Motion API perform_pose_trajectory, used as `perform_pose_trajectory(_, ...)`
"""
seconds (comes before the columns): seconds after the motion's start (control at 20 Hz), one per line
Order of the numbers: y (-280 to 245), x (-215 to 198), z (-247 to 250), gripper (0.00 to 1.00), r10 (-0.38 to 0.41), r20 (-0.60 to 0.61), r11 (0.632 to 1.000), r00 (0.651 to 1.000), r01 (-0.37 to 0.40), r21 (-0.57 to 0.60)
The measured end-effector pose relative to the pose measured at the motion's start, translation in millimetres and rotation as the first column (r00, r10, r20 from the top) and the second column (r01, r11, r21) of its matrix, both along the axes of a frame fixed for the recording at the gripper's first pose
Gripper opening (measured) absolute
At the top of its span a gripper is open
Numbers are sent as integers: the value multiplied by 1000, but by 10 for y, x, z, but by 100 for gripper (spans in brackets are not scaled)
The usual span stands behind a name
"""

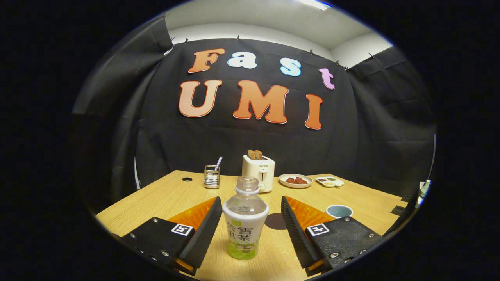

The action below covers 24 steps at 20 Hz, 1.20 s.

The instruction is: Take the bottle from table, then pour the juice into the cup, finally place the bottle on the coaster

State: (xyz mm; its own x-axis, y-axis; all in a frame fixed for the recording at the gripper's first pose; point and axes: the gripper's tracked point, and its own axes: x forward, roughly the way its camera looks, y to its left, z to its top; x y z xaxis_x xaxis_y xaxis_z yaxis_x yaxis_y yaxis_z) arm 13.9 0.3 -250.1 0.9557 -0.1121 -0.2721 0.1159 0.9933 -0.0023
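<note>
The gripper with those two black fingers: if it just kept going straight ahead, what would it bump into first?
The bottle. It stands upright on the table between the open fingers of the gripper, neither touching it. Beyond it lies a dark coaster, then the toaster, though depth is hard to judge.

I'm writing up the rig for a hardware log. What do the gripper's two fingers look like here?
The gripper has two wedge-shaped fingers with ribbed black inner pads and bright orange outer faces. Each sits on a black plate fastened with silver screws and carries a small square black-and-white marker.
</note>
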Motion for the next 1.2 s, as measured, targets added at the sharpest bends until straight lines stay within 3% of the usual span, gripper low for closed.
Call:
perform_pose_trajectory(0.4,103,14,-630,86,21,-129,999,991,-17,31)
perform_pose_trajectory(0.65,180,23,-924,73,54,-201,993,978,-31,115)
perform_pose_trajectory(0.75,188,8,-899,66,71,-183,991,981,-48,127)
perform_pose_trajectory(1.0,235,24,-907,60,114,-196,985,974,-85,152)
perform_pose_trajectory(1.2,286,89,-743,60,154,-158,955,975,-106,275)
